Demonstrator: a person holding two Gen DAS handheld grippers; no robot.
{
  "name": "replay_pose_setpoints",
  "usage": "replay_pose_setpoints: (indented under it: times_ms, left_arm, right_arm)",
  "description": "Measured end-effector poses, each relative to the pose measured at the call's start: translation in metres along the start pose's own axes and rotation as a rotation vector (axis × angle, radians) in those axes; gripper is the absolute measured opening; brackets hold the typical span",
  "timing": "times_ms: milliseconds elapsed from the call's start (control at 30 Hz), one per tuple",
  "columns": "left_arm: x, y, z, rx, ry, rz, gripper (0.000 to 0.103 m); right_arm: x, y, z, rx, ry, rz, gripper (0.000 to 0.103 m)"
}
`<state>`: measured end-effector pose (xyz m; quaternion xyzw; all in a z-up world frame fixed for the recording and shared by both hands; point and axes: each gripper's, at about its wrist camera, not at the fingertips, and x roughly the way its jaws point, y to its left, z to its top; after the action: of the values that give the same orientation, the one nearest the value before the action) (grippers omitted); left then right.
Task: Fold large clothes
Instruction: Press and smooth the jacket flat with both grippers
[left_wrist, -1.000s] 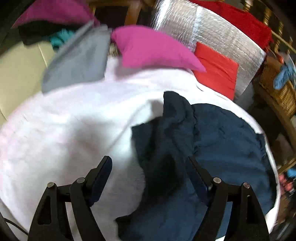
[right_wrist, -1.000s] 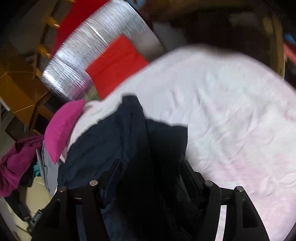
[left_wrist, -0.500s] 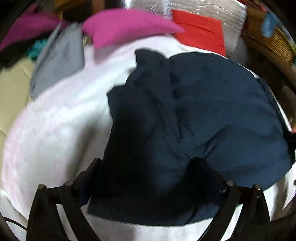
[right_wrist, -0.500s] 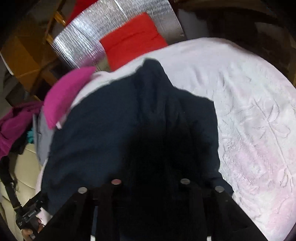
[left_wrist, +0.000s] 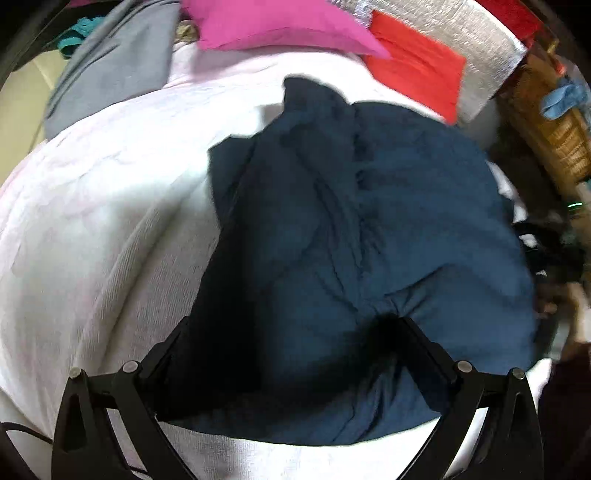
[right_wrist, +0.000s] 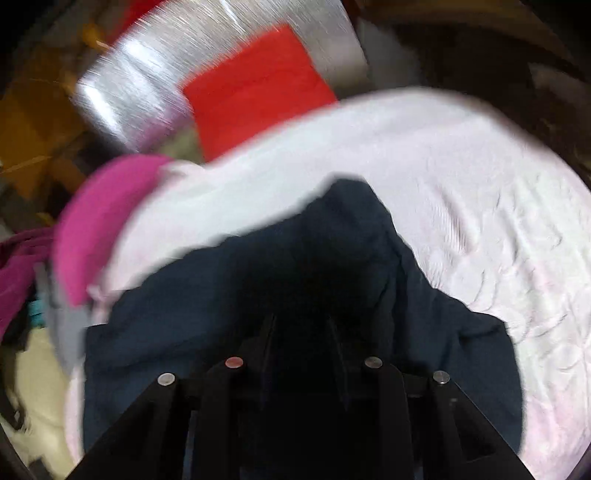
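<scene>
A large navy blue garment (left_wrist: 369, 229) lies crumpled on a white bedspread (left_wrist: 96, 229). It also shows in the right wrist view (right_wrist: 369, 266) on the same bedspread (right_wrist: 480, 192). My left gripper (left_wrist: 291, 328) stands open right over the garment's near part, its fingers wide apart with cloth between them. My right gripper (right_wrist: 301, 325) has its fingers close together on a dark fold of the garment; the fingertips are lost in shadow.
A pink pillow (left_wrist: 280, 26), a grey cloth (left_wrist: 114, 66), a red cushion (left_wrist: 417, 74) and a silver foil panel (left_wrist: 461, 37) lie at the far side. A wicker basket (left_wrist: 554, 129) stands at the right. The pink pillow (right_wrist: 96, 221) and red cushion (right_wrist: 255, 88) also show in the right wrist view.
My left gripper has moved over the garment, which now fills the space between its fingers. My right gripper's fingers have closed together on the cloth, and the garment has spread out.
</scene>
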<state>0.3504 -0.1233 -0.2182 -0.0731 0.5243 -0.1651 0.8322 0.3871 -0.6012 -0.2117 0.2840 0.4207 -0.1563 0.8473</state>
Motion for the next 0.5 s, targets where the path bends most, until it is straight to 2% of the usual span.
replay_pose_setpoints:
  times_ms: [33, 67, 133, 167, 233, 333, 433, 500]
  left_arm:
    - [-0.007, 0.003, 0.003, -0.013, -0.031, -0.004, 0.103]
    - [-0.018, 0.01, 0.006, -0.037, -0.098, 0.023, 0.103]
    - [-0.031, 0.016, 0.009, -0.06, -0.192, 0.119, 0.103]
    - [-0.034, 0.017, 0.011, -0.059, -0.215, 0.175, 0.103]
    - [-0.038, 0.016, 0.016, -0.037, -0.233, 0.288, 0.103]
    - [-0.036, 0.006, 0.016, 0.045, -0.251, 0.449, 0.103]
    - [-0.031, -0.008, 0.016, 0.109, -0.258, 0.502, 0.103]
    - [-0.03, -0.011, 0.012, 0.13, -0.25, 0.496, 0.103]
  right_arm:
    - [0.004, 0.001, 0.001, -0.004, 0.002, -0.015, 0.03]
    - [0.003, 0.008, 0.002, -0.019, 0.0, -0.04, 0.03]
    - [-0.009, 0.018, 0.001, -0.048, -0.028, -0.072, 0.031]
    - [-0.022, 0.028, -0.003, -0.066, -0.071, -0.053, 0.031]
    - [-0.037, 0.056, -0.007, -0.115, -0.108, 0.029, 0.031]
    - [-0.04, 0.107, -0.019, -0.212, -0.067, 0.148, 0.031]
    - [-0.026, 0.163, -0.036, -0.323, 0.002, 0.214, 0.038]
    - [-0.006, 0.191, -0.045, -0.365, 0.039, 0.203, 0.042]
